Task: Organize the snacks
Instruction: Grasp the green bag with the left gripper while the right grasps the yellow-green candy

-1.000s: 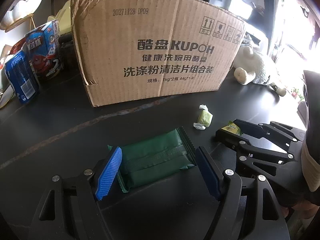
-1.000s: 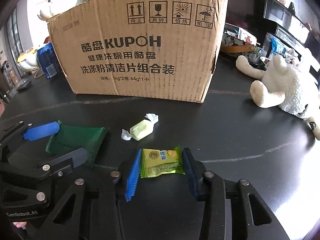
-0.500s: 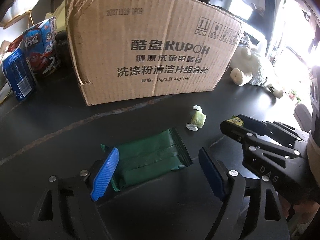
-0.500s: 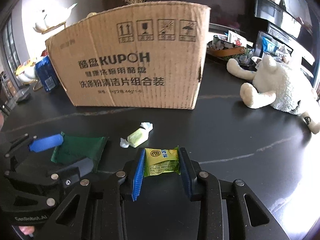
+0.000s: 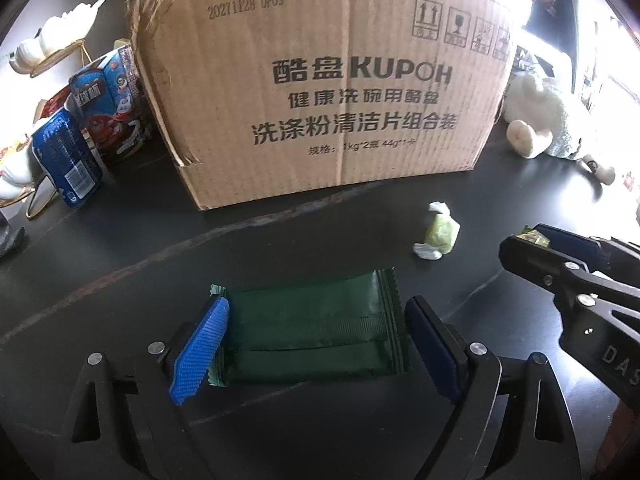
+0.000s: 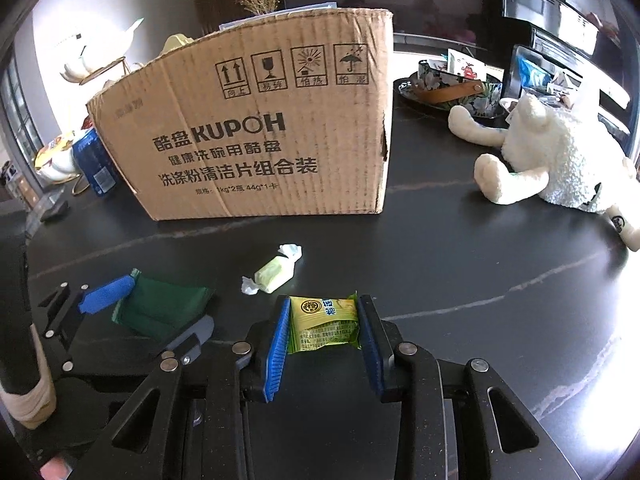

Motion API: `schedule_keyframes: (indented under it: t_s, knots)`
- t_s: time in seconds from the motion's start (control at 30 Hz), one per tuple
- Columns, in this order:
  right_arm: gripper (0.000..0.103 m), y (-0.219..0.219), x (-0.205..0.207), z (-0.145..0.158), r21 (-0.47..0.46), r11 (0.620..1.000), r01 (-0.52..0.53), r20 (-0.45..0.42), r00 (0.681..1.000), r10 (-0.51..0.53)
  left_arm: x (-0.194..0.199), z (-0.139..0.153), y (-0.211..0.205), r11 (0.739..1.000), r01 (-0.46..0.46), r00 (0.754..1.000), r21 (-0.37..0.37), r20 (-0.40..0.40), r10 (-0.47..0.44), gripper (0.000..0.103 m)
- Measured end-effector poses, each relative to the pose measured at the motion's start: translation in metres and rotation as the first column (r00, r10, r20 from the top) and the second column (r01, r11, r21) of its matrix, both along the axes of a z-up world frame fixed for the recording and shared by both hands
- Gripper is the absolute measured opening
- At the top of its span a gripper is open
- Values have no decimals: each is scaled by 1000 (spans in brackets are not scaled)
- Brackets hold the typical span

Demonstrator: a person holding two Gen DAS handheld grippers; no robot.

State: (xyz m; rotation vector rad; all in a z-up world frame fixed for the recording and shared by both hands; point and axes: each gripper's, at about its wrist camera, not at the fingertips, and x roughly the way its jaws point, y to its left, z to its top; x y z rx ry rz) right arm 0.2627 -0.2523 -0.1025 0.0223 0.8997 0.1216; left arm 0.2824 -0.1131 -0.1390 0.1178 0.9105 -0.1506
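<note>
Yellow snack packet (image 6: 324,326) pinched by right gripper (image 6: 325,344); left gripper (image 5: 316,344) (fingers spread) apparently brackets green packet (image 5: 316,336).

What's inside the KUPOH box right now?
The cardboard box shows only its front wall. Some pale paper edges and a yellowish bit poke above the rim; everything lower inside is hidden.

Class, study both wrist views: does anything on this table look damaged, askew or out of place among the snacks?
Yes. The cardboard box is torn: its front-left corner edge is ragged and split in the left wrist view. A white plush toy sprawls on the table, no snack at all. The wrapped candy lies loose, askew.
</note>
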Motion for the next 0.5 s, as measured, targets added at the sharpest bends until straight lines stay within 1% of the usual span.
schedule_keyframes:
  t_s: [0.1, 0.17, 0.2, 0.27, 0.37, 0.47, 0.5]
  knots:
    - [34, 2, 0, 0, -2, 1000, -6, -2, 1000, 6, -1, 0, 3, 1000, 4, 1000, -9, 1, -4, 89]
    - [34, 4, -1, 0, -2, 1000, -10, -3, 1000, 10, -3, 1, 8, 1000, -4, 1000, -16, 7, 4, 83]
    - [34, 4, -1, 0, -3, 1000, -12, -3, 1000, 12, -5, 2, 12, 1000, -10, 1000, -20, 12, 10, 78]
    - [34, 5, -1, -1, -5, 1000, -17, -2, 1000, 17, -7, 3, 19, 999, -7, 1000, -46, 17, 8, 76]
    - [34, 8, -2, -1, -6, 1000, -29, -2, 1000, 29, -10, 5, 25, 998, -9, 1000, -60, 20, 10, 71]
    - [34, 11, -4, 0, 0, 999, -45, 3, 999, 45, -13, 10, 29, 997, -8, 999, -77, 31, 10, 64]
    - [34, 12, -5, 1, 3, 999, -50, 5, 999, 50, -15, 12, 29, 997, -3, 999, -82, 39, 6, 51]
